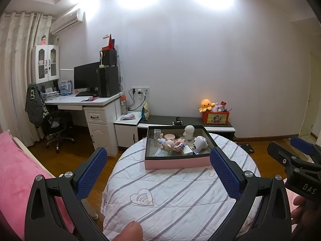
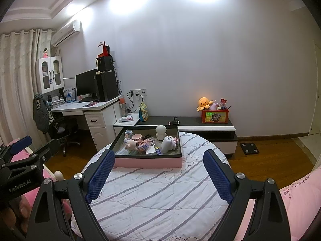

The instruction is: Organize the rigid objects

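Both claws hang wide open and empty above the near edge of a round worktop (image 1: 170, 190) covered in a white quilted cloth with grey stripes: the left claw (image 1: 158, 172) and the right claw (image 2: 158, 177) each show blue textured pads spread well apart, with nothing between them. The left view catches the letters "DAS" on the right tool's body, and the right view reads "GenRobot.AI" on the left tool. Ahead of both claws, well beyond the fingertips, sits a shallow pink-sided tray (image 2: 148, 162) with a dark rim, holding the rigid objects in a loose heap. Among them are a white round-headed figurine (image 2: 161, 132) standing upright at the back, a second white figure (image 2: 167, 144) beside it, a pink bowl (image 2: 137, 137), a small piglet figure (image 2: 131, 144) and a small white box (image 2: 151, 150). These look light, hard and smooth, so the pads may slip on the rounded heads; the bowl and figurines seem breakable if dropped. A hold across each figurine's body, and across the flat sides of the box, seems safest. The small print on the items in the tray is too small to read.
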### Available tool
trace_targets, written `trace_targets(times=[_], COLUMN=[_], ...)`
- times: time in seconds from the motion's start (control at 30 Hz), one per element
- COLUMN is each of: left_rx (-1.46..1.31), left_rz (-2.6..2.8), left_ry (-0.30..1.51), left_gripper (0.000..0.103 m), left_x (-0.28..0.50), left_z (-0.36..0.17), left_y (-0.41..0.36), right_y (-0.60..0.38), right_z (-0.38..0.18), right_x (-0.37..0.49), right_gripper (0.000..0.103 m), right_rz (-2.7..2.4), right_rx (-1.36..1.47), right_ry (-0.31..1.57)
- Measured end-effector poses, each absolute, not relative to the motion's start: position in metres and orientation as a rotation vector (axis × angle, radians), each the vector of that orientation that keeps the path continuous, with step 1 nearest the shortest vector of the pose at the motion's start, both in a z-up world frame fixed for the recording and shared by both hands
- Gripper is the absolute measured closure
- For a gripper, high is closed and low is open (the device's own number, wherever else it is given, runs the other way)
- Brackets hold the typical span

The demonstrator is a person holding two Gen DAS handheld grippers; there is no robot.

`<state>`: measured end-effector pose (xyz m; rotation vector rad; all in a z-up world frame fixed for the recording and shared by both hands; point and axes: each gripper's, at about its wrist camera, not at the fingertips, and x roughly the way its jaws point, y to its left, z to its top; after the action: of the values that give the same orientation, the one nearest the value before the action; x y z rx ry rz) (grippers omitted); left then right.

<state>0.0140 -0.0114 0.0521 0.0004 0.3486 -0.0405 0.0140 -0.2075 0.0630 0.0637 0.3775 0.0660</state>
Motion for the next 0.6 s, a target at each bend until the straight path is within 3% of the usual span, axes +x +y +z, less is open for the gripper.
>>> trace_targets(times=[0.6], left_rx=[0.009], left_rz=[-0.046], left_ry=[0.347], left_gripper=[0.000], left_x=[0.0105], left_z=[0.0533], left_y=[-0.0118], right_y=[-0.2080], right_z=[0.0626], right_x=[0.0139], right_gripper=[0.011], right_rz=[0.067], right_rx=[0.064], right_ry=[0.379])
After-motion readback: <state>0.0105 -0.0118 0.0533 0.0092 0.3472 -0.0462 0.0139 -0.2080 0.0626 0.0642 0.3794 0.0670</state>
